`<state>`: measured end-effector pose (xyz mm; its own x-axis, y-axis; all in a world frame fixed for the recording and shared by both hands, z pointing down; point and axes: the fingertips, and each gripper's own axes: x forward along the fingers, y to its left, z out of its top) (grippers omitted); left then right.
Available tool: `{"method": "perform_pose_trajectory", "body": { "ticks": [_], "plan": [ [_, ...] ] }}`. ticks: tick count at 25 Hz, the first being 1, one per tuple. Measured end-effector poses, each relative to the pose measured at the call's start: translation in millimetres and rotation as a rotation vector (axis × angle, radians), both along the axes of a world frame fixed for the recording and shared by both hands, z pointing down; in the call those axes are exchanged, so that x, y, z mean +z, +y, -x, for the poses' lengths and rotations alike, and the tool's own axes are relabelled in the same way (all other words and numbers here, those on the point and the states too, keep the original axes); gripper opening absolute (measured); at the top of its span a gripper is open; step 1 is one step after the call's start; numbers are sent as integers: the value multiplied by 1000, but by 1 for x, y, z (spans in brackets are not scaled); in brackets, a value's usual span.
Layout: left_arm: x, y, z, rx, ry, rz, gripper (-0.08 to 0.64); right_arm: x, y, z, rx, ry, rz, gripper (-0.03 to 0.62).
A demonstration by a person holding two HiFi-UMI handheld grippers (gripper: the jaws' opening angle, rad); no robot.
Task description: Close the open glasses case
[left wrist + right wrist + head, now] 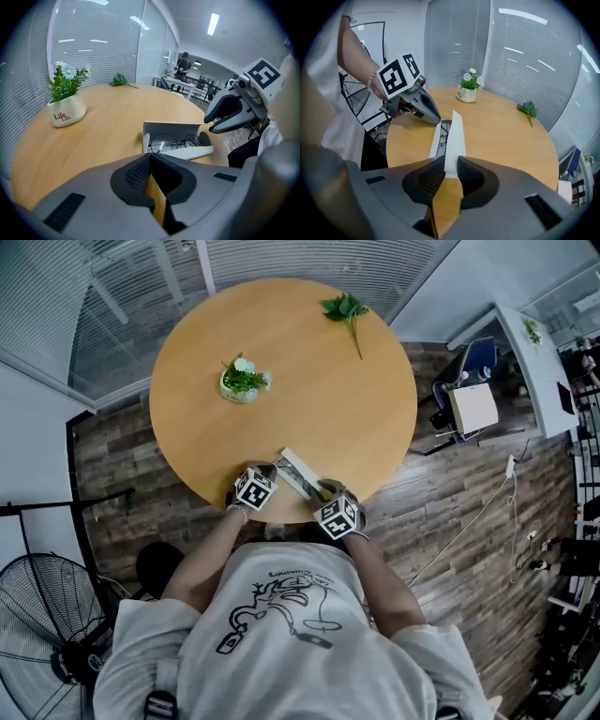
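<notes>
Head view: the open glasses case (298,472) lies at the table's (309,399) near rim, just ahead of the left gripper (266,474) and right gripper (324,493).

Left gripper view: jaws pinched together, empty; the case sits ahead-right, spectacles (173,139) inside.

Right gripper view: jaws parted astride the upright lid's (454,136) near end, not clearly squeezing.

Likely a light, stiff shell; press the lid's top edge.
</notes>
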<state>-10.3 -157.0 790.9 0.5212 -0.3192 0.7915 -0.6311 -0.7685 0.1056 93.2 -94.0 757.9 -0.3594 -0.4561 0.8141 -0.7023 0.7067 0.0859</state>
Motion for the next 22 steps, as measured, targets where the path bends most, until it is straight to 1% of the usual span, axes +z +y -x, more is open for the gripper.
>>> {"method": "perform_pose_trajectory", "body": {
  "ticks": [22],
  "plan": [
    [-1, 1, 0, -14, 3, 4, 20, 1, 12, 9, -24, 9, 7, 106]
  ]
}}
